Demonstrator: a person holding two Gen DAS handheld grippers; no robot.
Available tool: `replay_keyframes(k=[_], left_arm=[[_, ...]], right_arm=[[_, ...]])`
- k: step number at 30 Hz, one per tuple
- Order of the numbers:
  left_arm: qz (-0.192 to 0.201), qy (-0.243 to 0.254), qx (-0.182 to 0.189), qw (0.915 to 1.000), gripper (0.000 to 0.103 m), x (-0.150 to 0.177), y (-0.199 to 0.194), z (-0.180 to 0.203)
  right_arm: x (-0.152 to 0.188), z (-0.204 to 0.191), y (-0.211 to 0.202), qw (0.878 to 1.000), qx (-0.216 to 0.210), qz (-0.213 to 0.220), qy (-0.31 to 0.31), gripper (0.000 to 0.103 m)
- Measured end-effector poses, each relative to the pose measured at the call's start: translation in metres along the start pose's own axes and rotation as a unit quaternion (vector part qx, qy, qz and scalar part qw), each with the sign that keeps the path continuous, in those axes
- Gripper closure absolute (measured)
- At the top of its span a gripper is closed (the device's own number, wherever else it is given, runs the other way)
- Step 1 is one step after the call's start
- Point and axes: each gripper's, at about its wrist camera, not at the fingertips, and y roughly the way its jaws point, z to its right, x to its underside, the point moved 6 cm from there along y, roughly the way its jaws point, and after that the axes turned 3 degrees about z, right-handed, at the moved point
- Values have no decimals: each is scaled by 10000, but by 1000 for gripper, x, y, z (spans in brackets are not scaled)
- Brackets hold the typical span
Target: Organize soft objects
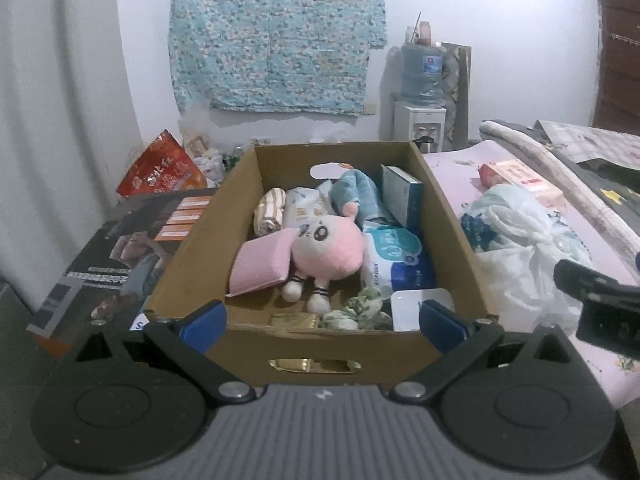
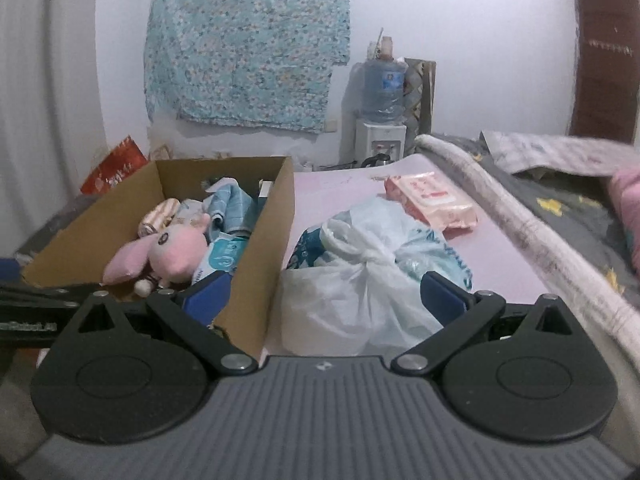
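A cardboard box (image 1: 444,216) sits on the pink bed sheet and holds a pink plush toy (image 1: 328,254), a pink pillow (image 1: 260,266), a striped roll (image 1: 270,212), blue cloth (image 1: 356,194), tissue packs (image 1: 396,258) and a green scrunchie (image 1: 360,312). My left gripper (image 1: 323,322) is open and empty at the box's near wall. My right gripper (image 2: 324,298) is open and empty just before a knotted white plastic bag (image 2: 360,280), to the right of the box (image 2: 272,220). A pink wipes pack (image 2: 432,200) lies beyond the bag.
A rolled grey blanket (image 2: 532,240) and dark quilt (image 2: 568,208) border the sheet on the right. A flat printed carton (image 1: 116,256) and a red bag (image 1: 160,168) lie left of the box. A water dispenser (image 1: 420,92) stands at the back wall.
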Motion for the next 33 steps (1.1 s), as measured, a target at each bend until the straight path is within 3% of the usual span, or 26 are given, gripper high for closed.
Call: replay_keyframes(k=[12,33], left_arm=[[-38,57,-175,9998,0,3,0,-5],[-581,151,-201,9980,0,20,7,-13]], right_arm=[[20,-2,-1,9992,-124,-356,123,1],[27,2,12,9964,-159,-776,289,1]])
